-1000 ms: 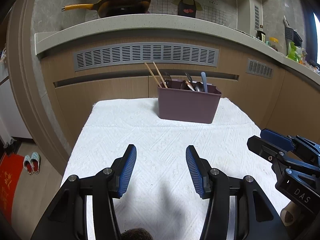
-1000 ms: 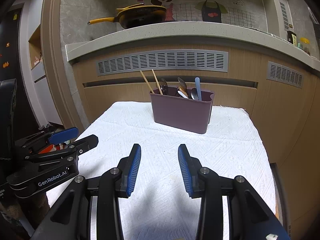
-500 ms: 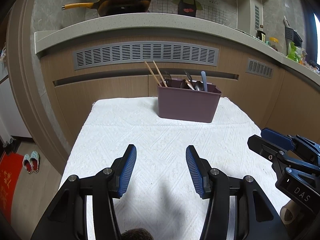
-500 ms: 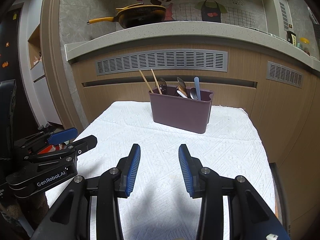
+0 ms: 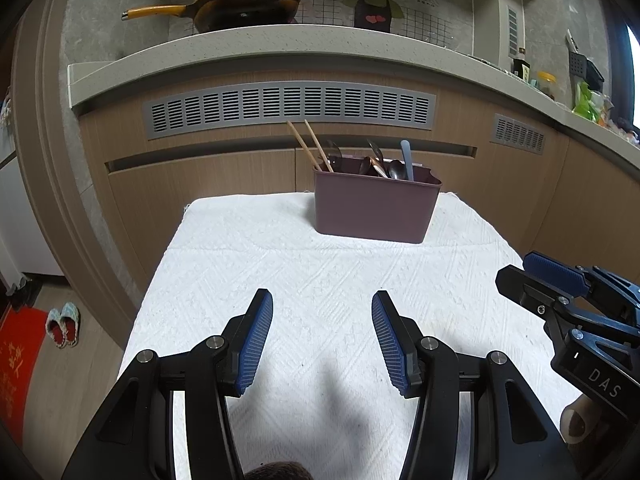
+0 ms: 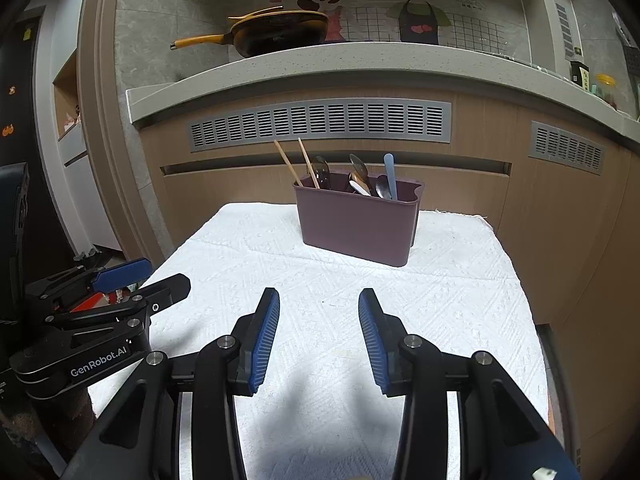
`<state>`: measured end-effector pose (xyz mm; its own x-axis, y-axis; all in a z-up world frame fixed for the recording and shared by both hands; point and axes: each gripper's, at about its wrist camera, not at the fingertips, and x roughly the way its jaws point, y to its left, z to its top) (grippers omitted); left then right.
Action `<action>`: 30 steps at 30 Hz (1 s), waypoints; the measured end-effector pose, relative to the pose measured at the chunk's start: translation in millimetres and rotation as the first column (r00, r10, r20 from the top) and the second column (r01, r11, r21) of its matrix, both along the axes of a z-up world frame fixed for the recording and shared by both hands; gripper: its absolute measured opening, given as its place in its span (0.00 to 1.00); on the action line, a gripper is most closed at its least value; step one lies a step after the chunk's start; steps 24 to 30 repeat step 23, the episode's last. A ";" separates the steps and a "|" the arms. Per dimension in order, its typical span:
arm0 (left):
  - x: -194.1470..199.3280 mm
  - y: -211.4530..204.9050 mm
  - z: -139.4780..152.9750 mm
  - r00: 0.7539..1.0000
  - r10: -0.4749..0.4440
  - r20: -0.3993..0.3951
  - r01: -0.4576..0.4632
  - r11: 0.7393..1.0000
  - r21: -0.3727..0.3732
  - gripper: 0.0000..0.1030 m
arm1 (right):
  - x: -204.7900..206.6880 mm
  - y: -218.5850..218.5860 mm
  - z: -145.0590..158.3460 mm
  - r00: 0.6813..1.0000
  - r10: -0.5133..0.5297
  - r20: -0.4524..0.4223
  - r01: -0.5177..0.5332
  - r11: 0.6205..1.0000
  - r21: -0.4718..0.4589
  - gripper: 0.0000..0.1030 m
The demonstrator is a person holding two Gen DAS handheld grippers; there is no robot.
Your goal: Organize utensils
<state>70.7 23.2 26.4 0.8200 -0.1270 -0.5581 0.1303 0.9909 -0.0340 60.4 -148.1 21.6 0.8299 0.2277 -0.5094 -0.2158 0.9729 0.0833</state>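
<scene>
A dark purple utensil holder [image 5: 372,212] [image 6: 356,228] stands at the far end of the white-cloth table [image 5: 280,264] [image 6: 440,280]. It holds two wooden chopsticks [image 5: 308,144] [image 6: 288,162], several metal spoons [image 5: 376,152] [image 6: 360,168] and a light blue handle [image 5: 407,160] [image 6: 390,176]. My left gripper [image 5: 322,296] [image 6: 168,274] hovers open over the near cloth with nothing between its fingers. Beside it my right gripper [image 6: 319,292] [image 5: 516,268] is empty too, its jaws opening a little. Both stand well short of the holder.
Behind the table runs a wooden cabinet front with grey vents under a pale counter [image 5: 280,46]. A yellow-handled pan [image 5: 248,4] sits on that counter. Slippers [image 5: 62,326] and a red mat [image 5: 16,364] lie on the floor at the left.
The right gripper's fingers have spread slightly. Neither hand has moved, and the holder and utensils are as before.
</scene>
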 end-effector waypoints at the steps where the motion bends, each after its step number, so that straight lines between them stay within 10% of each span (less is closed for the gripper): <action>1: -0.6 -0.5 -0.2 1.000 0.002 0.000 -0.002 1.000 0.000 0.51 | 0.0 -0.6 0.0 1.000 -0.001 0.000 0.001 1.000 0.000 0.38; 30: -5.4 -2.6 0.9 1.000 0.000 0.008 0.000 1.000 -0.001 0.51 | 3.9 -6.3 1.9 0.999 -0.040 0.004 0.040 0.999 -0.004 0.39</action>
